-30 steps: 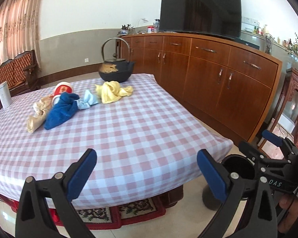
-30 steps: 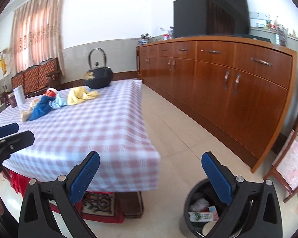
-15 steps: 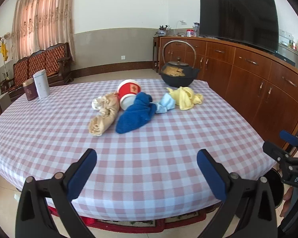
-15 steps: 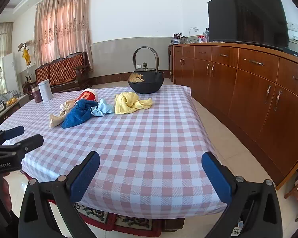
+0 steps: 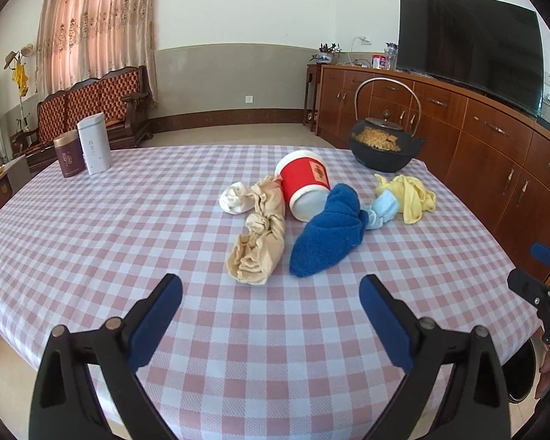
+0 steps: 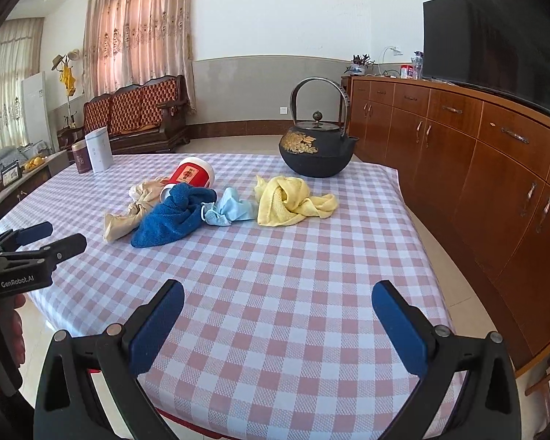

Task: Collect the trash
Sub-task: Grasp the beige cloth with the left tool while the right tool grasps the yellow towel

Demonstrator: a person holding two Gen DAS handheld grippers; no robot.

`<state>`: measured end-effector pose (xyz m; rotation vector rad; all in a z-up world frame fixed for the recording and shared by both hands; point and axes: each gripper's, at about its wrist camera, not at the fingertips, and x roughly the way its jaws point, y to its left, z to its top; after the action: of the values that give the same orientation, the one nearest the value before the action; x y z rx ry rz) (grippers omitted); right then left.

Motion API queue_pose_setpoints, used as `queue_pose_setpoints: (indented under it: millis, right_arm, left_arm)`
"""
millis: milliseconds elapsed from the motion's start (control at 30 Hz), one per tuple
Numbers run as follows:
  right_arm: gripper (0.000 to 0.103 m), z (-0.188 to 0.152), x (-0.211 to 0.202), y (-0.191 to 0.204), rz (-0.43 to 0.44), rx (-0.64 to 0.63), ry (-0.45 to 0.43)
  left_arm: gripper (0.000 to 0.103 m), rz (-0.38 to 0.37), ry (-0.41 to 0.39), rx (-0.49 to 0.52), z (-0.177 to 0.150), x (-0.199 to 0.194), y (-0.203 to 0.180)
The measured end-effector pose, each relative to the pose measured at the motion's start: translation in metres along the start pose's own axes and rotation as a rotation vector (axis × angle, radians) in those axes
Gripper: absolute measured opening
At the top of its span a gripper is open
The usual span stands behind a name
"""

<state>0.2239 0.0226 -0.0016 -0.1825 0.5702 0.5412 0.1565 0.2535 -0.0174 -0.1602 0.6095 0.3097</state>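
both grippers are held wide apart and empty above the near edge of the checked tablecloth [image 5: 128,227]: the left gripper [image 5: 270,302] and the right gripper [image 6: 278,306]. further in, a tipped red cup [image 5: 304,183] is seen touching a beige rag [image 5: 258,234] and a blue cloth [image 5: 330,238]; a yellow cloth [image 6: 293,201] is laid near a black kettle [image 6: 317,146].

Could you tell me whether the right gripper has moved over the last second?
Yes. The right gripper swung left, from above the floor bin to over the table, facing the kettle.
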Motion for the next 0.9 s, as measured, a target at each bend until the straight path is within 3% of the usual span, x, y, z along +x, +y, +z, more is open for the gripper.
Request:
queue_pose_setpoints:
  millis: [200,600,900]
  right_arm:
    - [0.103,0.013,0.024,-0.003,0.0,-0.012,0.039]
    - [0.103,0.036,0.064,-0.005,-0.009,-0.029,0.071]
    - [0.087,0.067,0.122,-0.012,-0.002,-0.035,0.174]
  left_arm:
    - [0.086,-0.007,0.064,-0.023,0.011,0.034,0.012]
    - [0.076,-0.029,0.109,-0.055,0.025,0.067,0.014]
    - [0.072,-0.027,0.163,0.0,0.047,0.099,0.011]
